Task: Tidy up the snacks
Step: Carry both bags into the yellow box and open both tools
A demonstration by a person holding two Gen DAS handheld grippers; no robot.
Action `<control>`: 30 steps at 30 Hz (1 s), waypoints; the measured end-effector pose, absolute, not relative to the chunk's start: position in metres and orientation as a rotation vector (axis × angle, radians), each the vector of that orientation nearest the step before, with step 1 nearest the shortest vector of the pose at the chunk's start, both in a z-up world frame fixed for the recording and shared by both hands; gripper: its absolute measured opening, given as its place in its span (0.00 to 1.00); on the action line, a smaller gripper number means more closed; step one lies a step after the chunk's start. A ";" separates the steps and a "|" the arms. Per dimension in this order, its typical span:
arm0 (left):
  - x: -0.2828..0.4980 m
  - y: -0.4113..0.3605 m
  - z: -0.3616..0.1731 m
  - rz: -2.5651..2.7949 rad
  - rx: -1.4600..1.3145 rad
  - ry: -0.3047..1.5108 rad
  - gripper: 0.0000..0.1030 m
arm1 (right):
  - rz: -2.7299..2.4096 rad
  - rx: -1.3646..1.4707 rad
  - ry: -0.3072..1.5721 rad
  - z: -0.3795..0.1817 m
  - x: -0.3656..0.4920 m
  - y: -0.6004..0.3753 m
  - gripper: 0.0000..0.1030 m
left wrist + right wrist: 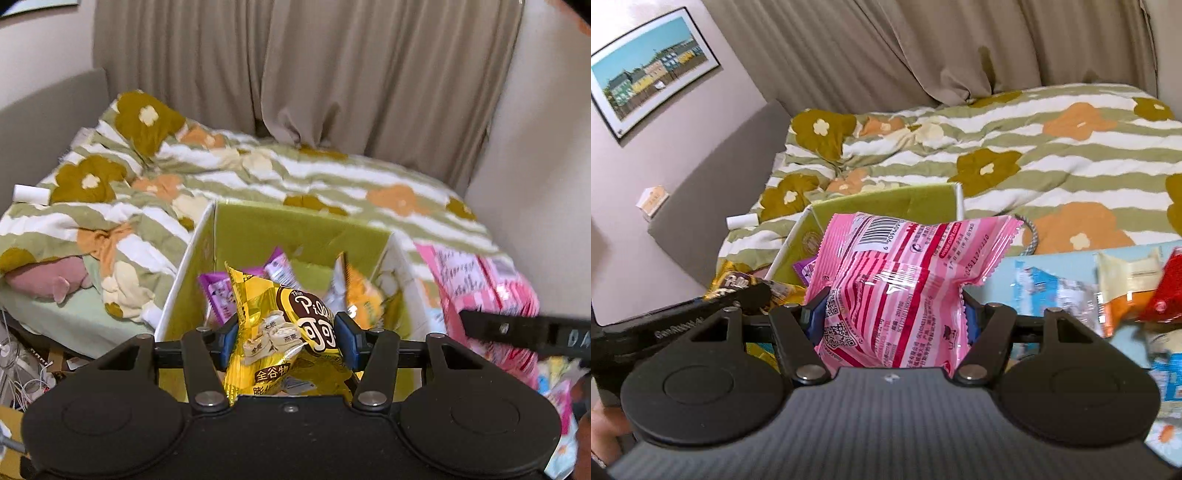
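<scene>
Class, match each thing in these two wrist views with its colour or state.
Things:
1. left hand-held gripper
2. right hand-held gripper
3. open box
4. quilt

States:
a. green inside, holds purple and orange packets
b. shut on pink striped snack bag
c. floral, striped green and white
d. shut on yellow snack bag

Pairs: 1-d, 2-b, 3-a, 4-c

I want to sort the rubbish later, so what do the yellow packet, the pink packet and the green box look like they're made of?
Yellow packet: glossy metallic-looking film, crinkled with bright glare. Pink packet: shiny plastic film, creased, with zigzag-cut edges. Green box: probably cardboard, matte, with stiff flat folded walls.
</scene>
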State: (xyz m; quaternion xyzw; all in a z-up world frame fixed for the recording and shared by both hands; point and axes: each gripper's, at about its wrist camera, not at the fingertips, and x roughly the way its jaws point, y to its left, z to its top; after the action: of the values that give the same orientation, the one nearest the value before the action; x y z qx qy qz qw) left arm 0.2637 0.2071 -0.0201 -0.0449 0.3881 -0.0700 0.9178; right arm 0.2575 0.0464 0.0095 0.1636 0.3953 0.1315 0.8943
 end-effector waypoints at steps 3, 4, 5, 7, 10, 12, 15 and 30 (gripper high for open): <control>0.277 0.213 -0.042 -0.189 -0.057 0.854 0.58 | 0.238 0.353 0.850 -0.003 0.269 0.062 0.79; 0.281 0.214 -0.048 -0.196 -0.046 0.872 0.64 | 0.226 0.357 0.860 -0.007 0.272 0.066 0.79; 0.283 0.217 -0.054 -0.202 -0.034 0.888 0.78 | 0.213 0.361 0.872 -0.012 0.276 0.070 0.79; 0.284 0.221 -0.060 -0.205 -0.017 0.892 0.95 | 0.190 0.361 0.887 -0.019 0.279 0.076 0.80; 0.278 0.229 -0.060 -0.222 0.015 0.876 0.97 | 0.153 0.347 0.903 -0.026 0.282 0.085 0.80; 0.276 0.233 -0.058 -0.229 0.041 0.866 0.97 | 0.135 0.340 0.907 -0.028 0.282 0.089 0.80; 0.269 0.239 -0.052 -0.231 0.067 0.838 0.97 | 0.119 0.319 0.906 -0.028 0.280 0.098 0.80; 0.248 0.256 -0.038 -0.142 0.044 0.794 0.97 | 0.201 0.267 0.944 -0.042 0.285 0.132 0.80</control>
State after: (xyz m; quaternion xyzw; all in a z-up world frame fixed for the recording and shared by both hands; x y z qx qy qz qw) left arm 0.2479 0.2562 -0.0378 0.0215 0.3862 -0.0689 0.9196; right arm 0.2847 0.1319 -0.0415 0.1279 0.4526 0.0965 0.8772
